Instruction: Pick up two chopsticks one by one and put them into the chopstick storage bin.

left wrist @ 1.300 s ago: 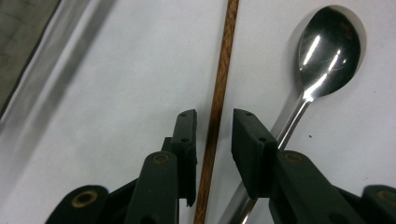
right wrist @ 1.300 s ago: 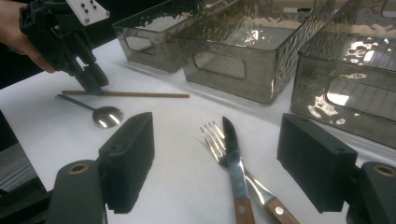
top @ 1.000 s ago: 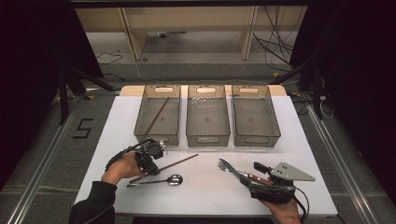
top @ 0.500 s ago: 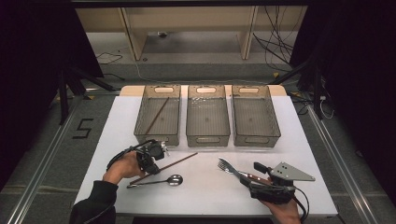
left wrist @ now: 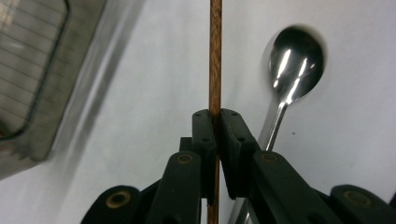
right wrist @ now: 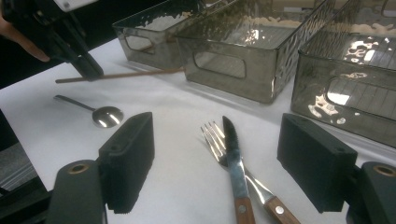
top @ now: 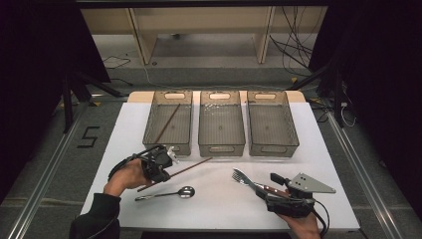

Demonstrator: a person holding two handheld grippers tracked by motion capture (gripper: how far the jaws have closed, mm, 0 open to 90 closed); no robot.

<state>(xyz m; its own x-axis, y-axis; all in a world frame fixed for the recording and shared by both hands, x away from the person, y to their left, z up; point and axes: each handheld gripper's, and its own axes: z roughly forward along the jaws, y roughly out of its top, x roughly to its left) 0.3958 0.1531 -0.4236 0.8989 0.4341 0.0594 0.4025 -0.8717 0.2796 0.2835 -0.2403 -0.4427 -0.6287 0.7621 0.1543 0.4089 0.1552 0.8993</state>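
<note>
In my left gripper [left wrist: 215, 122] I have one wooden chopstick [top: 191, 166] pinched tight between the two black pads, which have just been closing onto it. In the left gripper view the stick runs straight up between the jaws and out past their tips. In the high view it slants from my left hand [top: 130, 176] up and to the right, its far end near the front wall of the middle bin [top: 222, 148].

My right gripper [top: 266, 189] sits low at the near right of the table [top: 323, 159], jaws spread wide and holding nothing. Between and just ahead of them lie one fork [right wrist: 212, 137] and one knife [right wrist: 235, 161], both with wooden handles, the knife resting across the fork.

One spoon [top: 166, 194] lies flat on the white surface just below the chopstick, bowl to the right, apart from the stick.

Farther off stand three clear grey bins in a row: the left bin [top: 167, 142], the middle bin and the right bin [top: 272, 146], close beside one another. A second chopstick [top: 167, 123] lies slanted inside the left bin. I see nothing lying in the middle and right bins. The front wall of the left bin stands just beyond my left gripper.
</note>
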